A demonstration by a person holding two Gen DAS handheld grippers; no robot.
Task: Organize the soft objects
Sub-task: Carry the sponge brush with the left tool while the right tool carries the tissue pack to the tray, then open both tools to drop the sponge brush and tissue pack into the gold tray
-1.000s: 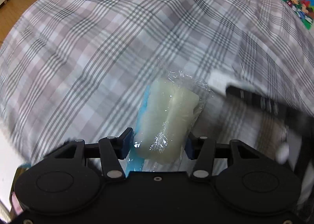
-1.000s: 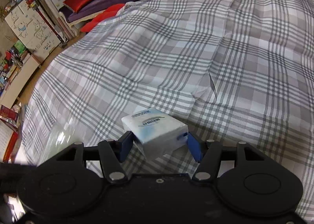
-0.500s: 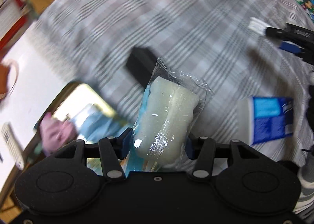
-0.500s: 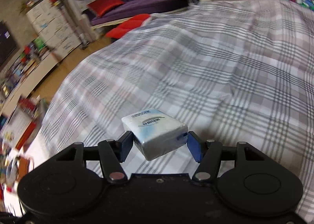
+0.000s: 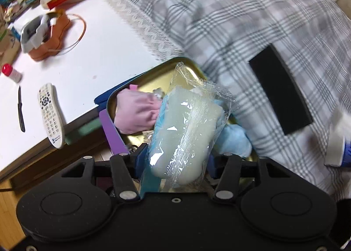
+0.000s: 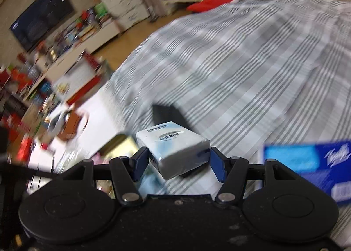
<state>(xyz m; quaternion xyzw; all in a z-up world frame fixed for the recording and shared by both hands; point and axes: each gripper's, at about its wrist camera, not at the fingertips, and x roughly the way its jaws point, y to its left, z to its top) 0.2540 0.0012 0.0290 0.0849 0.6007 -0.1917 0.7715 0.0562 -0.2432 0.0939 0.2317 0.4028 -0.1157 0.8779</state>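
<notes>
1. Grey plaid bedspread (image 5: pixel 252 20) now gives way at its edge to a white table (image 5: pixel 87 57); a second ago I saw only bedspread.
2. My left gripper (image 5: pixel 175 158) pinches the clear-wrapped pale sponge (image 5: pixel 186 132), now hanging over the gold metal tin (image 5: pixel 186 64) that holds a pink cloth (image 5: pixel 137 112); release looks next.
3. My right gripper (image 6: pixel 178 161) clamps the white tissue pack (image 6: pixel 173 145), trailing toward the tin.

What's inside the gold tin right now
Inside the gold tin: a pink cloth bundle and a light blue soft item. The wrapped sponge held in front covers the middle, so anything there is unseen.
</notes>
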